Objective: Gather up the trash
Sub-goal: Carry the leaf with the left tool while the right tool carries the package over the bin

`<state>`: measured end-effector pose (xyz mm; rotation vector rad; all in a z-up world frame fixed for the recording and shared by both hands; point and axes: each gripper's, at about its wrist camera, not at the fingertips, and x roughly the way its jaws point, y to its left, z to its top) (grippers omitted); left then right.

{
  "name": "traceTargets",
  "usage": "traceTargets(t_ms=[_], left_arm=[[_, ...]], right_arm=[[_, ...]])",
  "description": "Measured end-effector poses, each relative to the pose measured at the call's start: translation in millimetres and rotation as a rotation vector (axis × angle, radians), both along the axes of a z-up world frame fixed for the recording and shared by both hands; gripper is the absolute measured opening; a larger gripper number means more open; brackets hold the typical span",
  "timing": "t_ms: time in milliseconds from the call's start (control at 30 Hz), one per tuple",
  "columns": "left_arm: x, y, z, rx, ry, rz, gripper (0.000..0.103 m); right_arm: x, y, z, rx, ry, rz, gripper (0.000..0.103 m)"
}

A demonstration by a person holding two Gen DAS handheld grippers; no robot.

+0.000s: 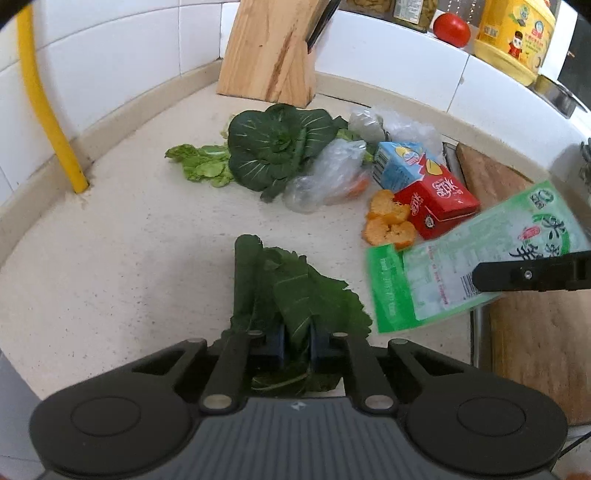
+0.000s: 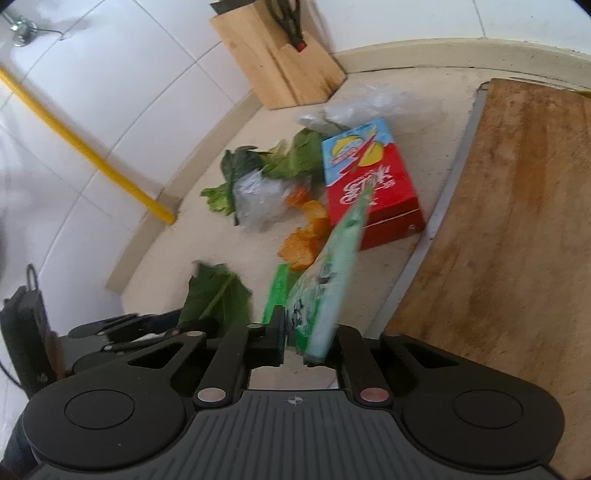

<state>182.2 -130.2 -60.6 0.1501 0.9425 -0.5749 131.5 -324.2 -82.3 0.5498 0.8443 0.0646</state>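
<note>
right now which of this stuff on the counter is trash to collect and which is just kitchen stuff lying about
Trash:
dark green leaf, in the left gripper
green plastic packet, in the right gripper
red and blue carton
orange peel pieces
crumpled clear plastic bag
loose greens

Just there:
wooden knife block
wooden cutting board
red tomato
yellow bottle

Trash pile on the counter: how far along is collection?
Done: nothing visibly binned; no bin in view. In hand: left gripper shut on a green leaf; right gripper shut on a green plastic packet. Left on the counter: bok choy, clear plastic bags, orange peels, red-and-blue carton.
</note>
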Motion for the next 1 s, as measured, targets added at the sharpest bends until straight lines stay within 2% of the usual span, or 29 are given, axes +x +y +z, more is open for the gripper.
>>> traceTargets(t_ms=[267, 667, 1000], left_arm=[[-16, -9, 14, 0.001, -0.03, -0.002, 0.006], [-31, -7, 21, 0.0, -0.061, 0.014, 0.006], [-44, 15, 36, -0.073, -0.094, 0.019, 0.006]], right_arm=[[-1, 4, 8, 0.023, -0.039, 0.038, 0.008], [1, 7, -3, 0.067, -0.021, 0.073, 0.008], [-14, 24, 11, 0.055, -0.042, 0.07, 0.008]])
